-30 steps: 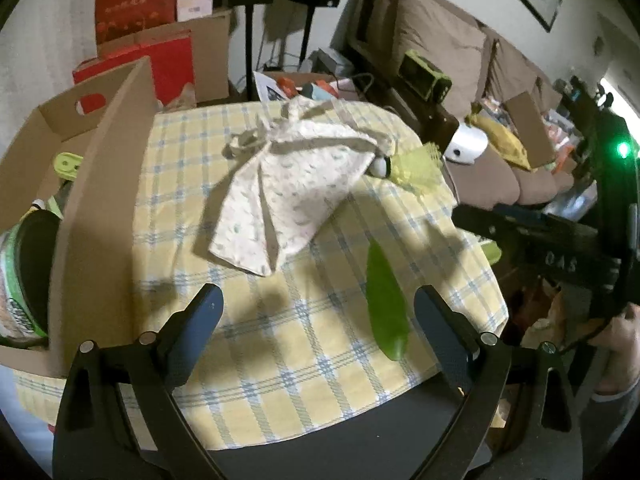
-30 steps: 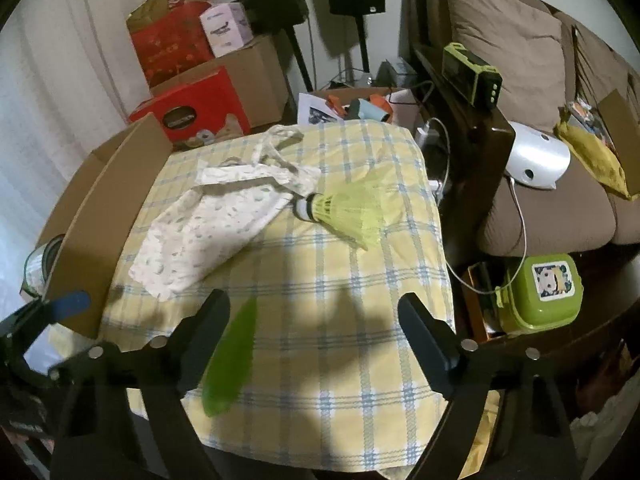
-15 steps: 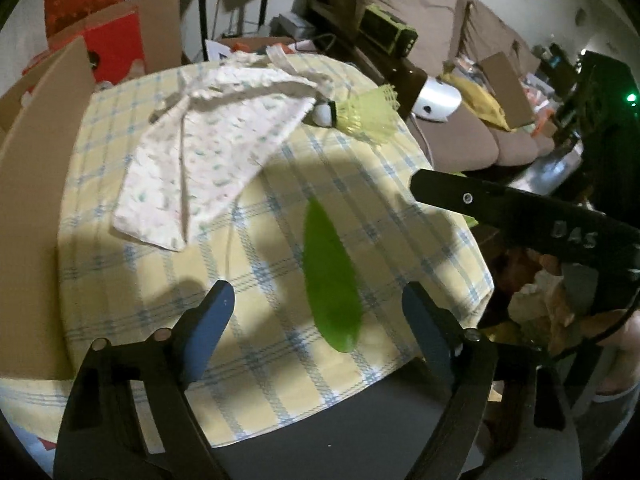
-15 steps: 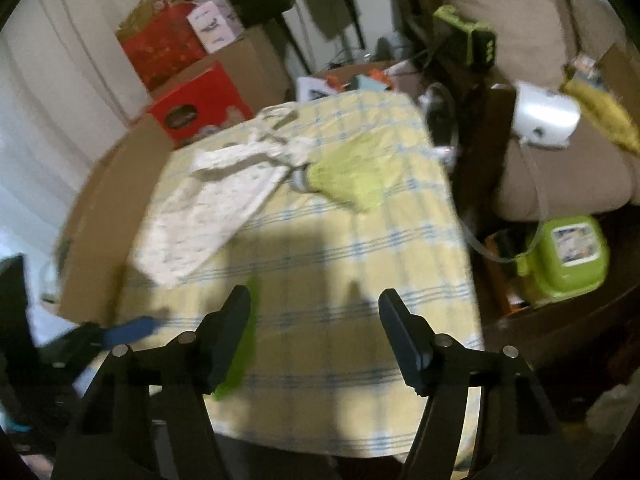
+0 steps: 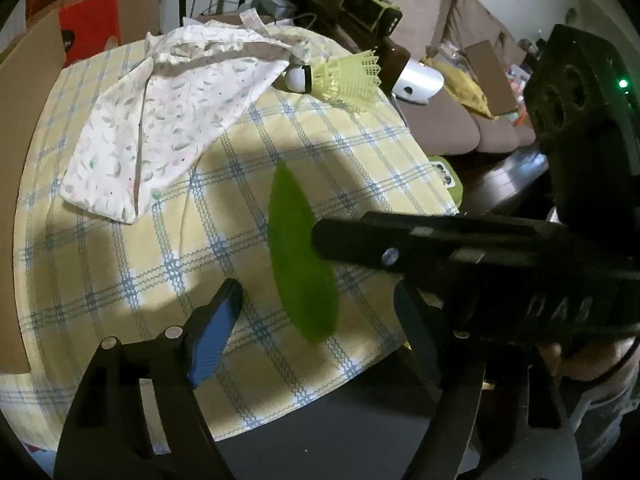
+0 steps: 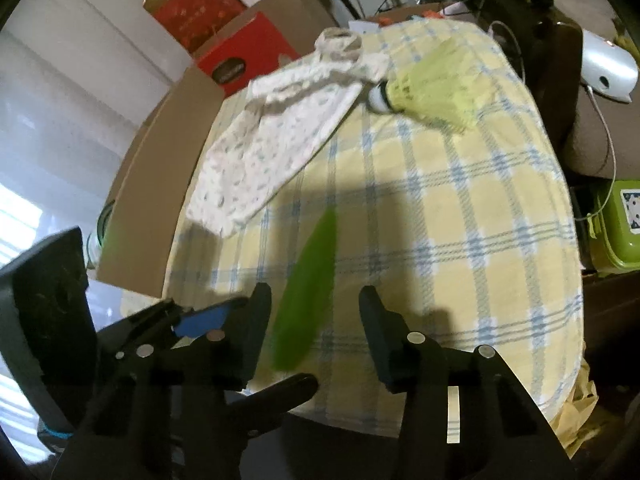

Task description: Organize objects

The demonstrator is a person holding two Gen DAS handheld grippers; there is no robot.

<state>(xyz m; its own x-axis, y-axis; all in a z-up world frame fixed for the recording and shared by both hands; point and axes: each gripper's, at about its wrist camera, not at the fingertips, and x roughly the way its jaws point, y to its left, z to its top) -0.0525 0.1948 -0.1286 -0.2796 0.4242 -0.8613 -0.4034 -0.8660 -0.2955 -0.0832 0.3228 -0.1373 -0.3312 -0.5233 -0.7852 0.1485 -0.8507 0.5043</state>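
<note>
A flat green leaf (image 5: pixel 298 256) lies on the yellow checked tablecloth (image 5: pixel 352 148) near the front edge; it also shows in the right wrist view (image 6: pixel 310 292). My left gripper (image 5: pixel 320 312) is open, its fingers either side of the leaf's near end. My right gripper (image 6: pixel 314 312) is open, with the leaf just left of the middle of its gap; its body crosses the left wrist view (image 5: pixel 480 248). A white patterned cloth (image 5: pixel 168 116) and a yellow-green shuttlecock (image 5: pixel 344 78) lie farther back.
A brown cardboard box (image 6: pixel 156 184) stands along the table's left side, with red boxes (image 6: pixel 240 56) behind it. A brown sofa (image 5: pixel 448 120) with a white object (image 5: pixel 416 80) is to the right. A green lunch box (image 6: pixel 612 224) sits below the table's right edge.
Both grippers have come down and closer to the green leaf. The right gripper has narrowed its opening and moved in beside the left one.
</note>
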